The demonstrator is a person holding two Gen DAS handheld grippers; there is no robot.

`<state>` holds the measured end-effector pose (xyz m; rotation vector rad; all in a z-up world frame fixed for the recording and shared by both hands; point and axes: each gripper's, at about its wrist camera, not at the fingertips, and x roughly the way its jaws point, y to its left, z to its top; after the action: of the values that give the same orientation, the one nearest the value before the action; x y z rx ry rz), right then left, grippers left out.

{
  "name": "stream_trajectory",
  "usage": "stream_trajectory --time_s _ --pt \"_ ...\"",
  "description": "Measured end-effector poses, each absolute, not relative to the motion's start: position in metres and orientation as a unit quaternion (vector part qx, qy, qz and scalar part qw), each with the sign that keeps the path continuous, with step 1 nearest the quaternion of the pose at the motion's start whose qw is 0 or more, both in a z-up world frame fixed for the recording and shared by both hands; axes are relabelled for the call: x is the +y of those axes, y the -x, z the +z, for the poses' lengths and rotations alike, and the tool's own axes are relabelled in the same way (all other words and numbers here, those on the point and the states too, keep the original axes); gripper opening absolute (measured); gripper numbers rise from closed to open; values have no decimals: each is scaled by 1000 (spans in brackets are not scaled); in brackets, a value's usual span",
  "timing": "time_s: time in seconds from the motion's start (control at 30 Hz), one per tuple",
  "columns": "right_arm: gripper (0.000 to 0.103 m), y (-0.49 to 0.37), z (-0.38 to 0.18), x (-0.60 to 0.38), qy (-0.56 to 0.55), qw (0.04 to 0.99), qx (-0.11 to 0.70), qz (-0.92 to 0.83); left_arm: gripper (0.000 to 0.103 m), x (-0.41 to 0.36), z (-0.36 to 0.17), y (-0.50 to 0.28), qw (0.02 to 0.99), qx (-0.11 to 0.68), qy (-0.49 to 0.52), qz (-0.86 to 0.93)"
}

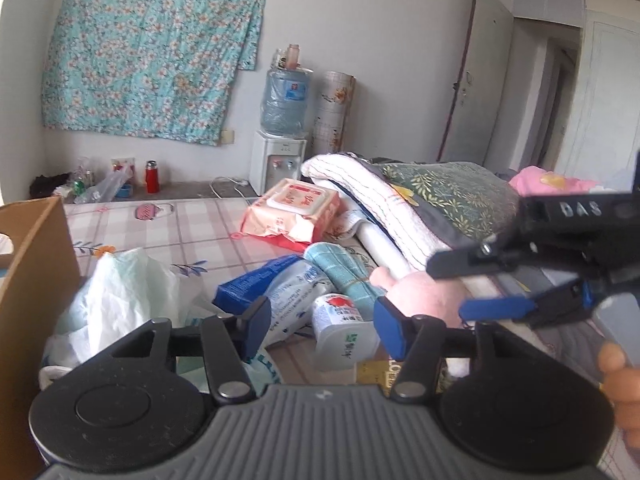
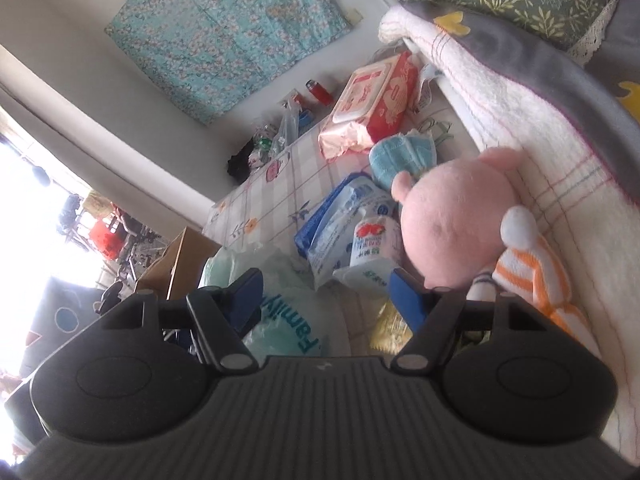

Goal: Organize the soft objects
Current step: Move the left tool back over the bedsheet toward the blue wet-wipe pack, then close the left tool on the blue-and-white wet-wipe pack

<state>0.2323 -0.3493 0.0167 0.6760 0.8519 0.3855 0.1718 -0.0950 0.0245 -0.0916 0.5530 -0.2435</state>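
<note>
Towel (image 2: 532, 152), white and folded, props the pink plush toy (image 2: 452, 216) on the counter (image 1: 192, 220) beside a white bottle (image 1: 344, 332). Left tongs (image 1: 322, 322) and right tongs (image 2: 326, 296) gape, gripping nothing.

A: We see a teal floral sheet (image 1: 152, 48) pinned on the back wall, and a water dispenser (image 1: 278, 166) below its right edge with a blue jug (image 1: 284, 100) on top.

B: We also have a patterned roll (image 1: 334, 110) standing upright just beside the jug. Red flask (image 1: 151, 176) stands on the low ledge at the wall, near some clutter we can't make out.

A: Door (image 1: 478, 80) on the right stands ajar. Cardboard box (image 1: 34, 280) sits at the left edge of the checked tablecloth (image 1: 192, 232); we can't see inside it.
</note>
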Motion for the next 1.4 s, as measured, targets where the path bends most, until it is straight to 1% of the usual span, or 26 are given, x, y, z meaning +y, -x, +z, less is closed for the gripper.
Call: stream_trajectory --time_s 0.07,0.1,0.17,0.23,0.33,0.43,0.5,0.53,0.6,0.63,0.7,0.77,0.83,0.97,1.07,1.2,1.27,1.33,1.4 --pt "70 -240 17 -350 -315 841 402 178 51 -98 21 -173 953 272 43 -128" --pt "70 -245 18 -351 -313 842 404 176 50 -102 20 -175 953 272 39 -130" --pt "70 -257 22 -351 -305 843 407 176 43 -107 19 -181 952 274 29 -131" --pt "70 -269 26 -349 -304 838 413 185 40 -109 21 -190 951 280 21 -127" --pt "70 -292 29 -340 -328 812 433 215 37 -103 28 -207 950 296 8 -101" --pt "70 -322 26 -319 -327 791 464 228 37 -88 42 -225 943 321 -11 -85" --pt "70 -344 21 -304 -317 779 489 232 38 -81 50 -239 930 354 -40 -95" --pt "70 -355 17 -298 -315 773 504 225 39 -77 54 -246 920 373 -53 -105" --pt "70 -376 7 -287 -312 758 528 222 47 -73 56 -260 904 403 -70 -126" --pt "70 -385 2 -284 -312 753 537 215 52 -72 55 -266 897 413 -79 -133" --pt "70 -401 -10 -278 -309 740 564 199 58 -76 51 -278 891 417 -114 -140" --pt "70 -412 -23 -275 -314 728 582 181 70 -84 44 -289 888 407 -160 -147" --pt "71 -420 -34 -274 -323 716 594 173 70 -94 31 -300 879 407 -192 -155" --pt "73 -429 -39 -274 -340 707 599 161 70 -109 4 -324 856 442 -199 -179" --pt "73 -433 -43 -281 -362 697 599 154 70 -118 -12 -335 842 461 -211 -184" --pt "73 -430 -43 -292 -378 696 589 159 71 -126 -27 -344 827 481 -220 -190" --pt "73 -428 -44 -297 -391 693 583 164 76 -131 -31 -346 823 483 -230 -191" --pt "73 -427 -45 -300 -399 691 579 168 76 -136 -35 -346 820 480 -250 -188" --pt "73 -426 -46 -303 -405 691 574 171 76 -136 -37 -348 821 482 -243 -186"
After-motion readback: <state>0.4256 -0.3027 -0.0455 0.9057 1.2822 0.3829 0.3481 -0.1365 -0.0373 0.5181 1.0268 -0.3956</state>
